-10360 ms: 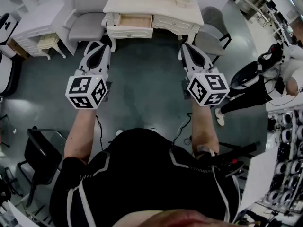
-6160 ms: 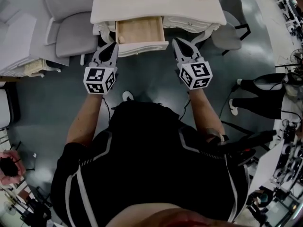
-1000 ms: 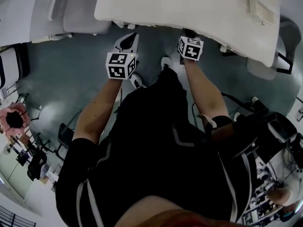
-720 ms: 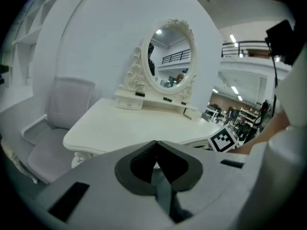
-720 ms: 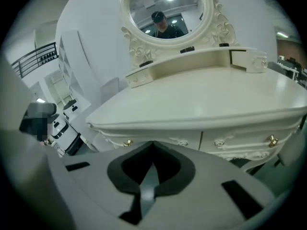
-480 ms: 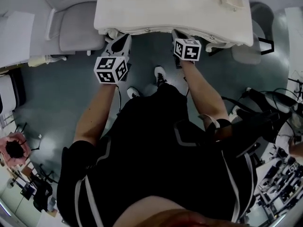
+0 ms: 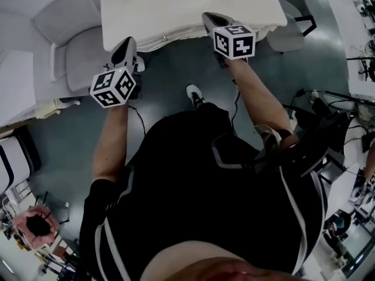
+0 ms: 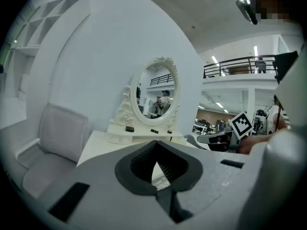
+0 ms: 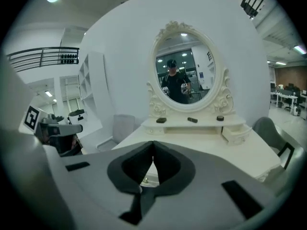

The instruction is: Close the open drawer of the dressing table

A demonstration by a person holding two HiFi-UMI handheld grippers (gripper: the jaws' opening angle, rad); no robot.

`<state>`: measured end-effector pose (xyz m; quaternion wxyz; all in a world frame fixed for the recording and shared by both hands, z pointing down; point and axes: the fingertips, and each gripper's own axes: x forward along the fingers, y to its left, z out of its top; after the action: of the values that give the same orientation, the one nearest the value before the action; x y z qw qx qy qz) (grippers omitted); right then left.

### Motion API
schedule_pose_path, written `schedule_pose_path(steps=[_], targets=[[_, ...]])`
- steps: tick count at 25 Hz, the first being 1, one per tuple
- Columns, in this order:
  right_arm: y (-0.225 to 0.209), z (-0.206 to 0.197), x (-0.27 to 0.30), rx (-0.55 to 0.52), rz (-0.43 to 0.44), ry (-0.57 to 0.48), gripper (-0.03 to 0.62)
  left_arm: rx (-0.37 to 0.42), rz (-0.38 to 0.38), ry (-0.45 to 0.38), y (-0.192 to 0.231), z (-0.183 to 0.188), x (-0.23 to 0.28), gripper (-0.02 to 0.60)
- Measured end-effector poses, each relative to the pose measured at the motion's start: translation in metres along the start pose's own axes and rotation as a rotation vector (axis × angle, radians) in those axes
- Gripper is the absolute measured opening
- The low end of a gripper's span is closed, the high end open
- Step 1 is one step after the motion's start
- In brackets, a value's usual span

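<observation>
My left gripper (image 8: pixel 154 143) has its jaws brought together, tips touching, with nothing between them. My right gripper (image 9: pixel 153 143) is in the same condition: tips met, nothing held. In the head view the left gripper is at the near left corner of the dressing table (image 7: pixel 187 4), just right of a grey chair (image 7: pixel 82 63). The right gripper is raised over the near edge of the tabletop, further right. The drawer (image 7: pixel 167 38) lies between the two grippers under that near edge, its front in line with the table's near face and its small knob (image 7: pixel 164 38) showing. Neither gripper touches it. At the far side of the tabletop stands an oval mirror (image 9: pixel 184 75) in a carved white frame, with three small dark items (image 9: pixel 192 120) on the shelf at its base.
</observation>
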<state>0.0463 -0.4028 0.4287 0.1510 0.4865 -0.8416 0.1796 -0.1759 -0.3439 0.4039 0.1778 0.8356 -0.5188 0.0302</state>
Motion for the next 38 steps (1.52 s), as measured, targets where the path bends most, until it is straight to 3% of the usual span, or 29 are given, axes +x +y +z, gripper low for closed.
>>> schedule_pose_path(steps=[8, 14, 27, 38], targets=[[0.041, 0.07, -0.059, -0.089, 0.06, -0.126, 0.005, 0.099, -0.088, -0.057, -0.025, 0.058, -0.027, 0.005], [0.058, 0.1, -0.088, -0.126, 0.077, -0.193, 0.005, 0.106, -0.095, -0.101, -0.033, 0.082, -0.043, 0.005], [0.069, 0.128, -0.114, -0.167, 0.065, -0.255, 0.005, 0.079, -0.11, -0.189, -0.04, 0.116, -0.058, 0.005], [0.06, 0.131, -0.117, -0.162, 0.052, -0.257, 0.003, 0.113, -0.057, -0.175, -0.038, 0.122, -0.053, 0.005]])
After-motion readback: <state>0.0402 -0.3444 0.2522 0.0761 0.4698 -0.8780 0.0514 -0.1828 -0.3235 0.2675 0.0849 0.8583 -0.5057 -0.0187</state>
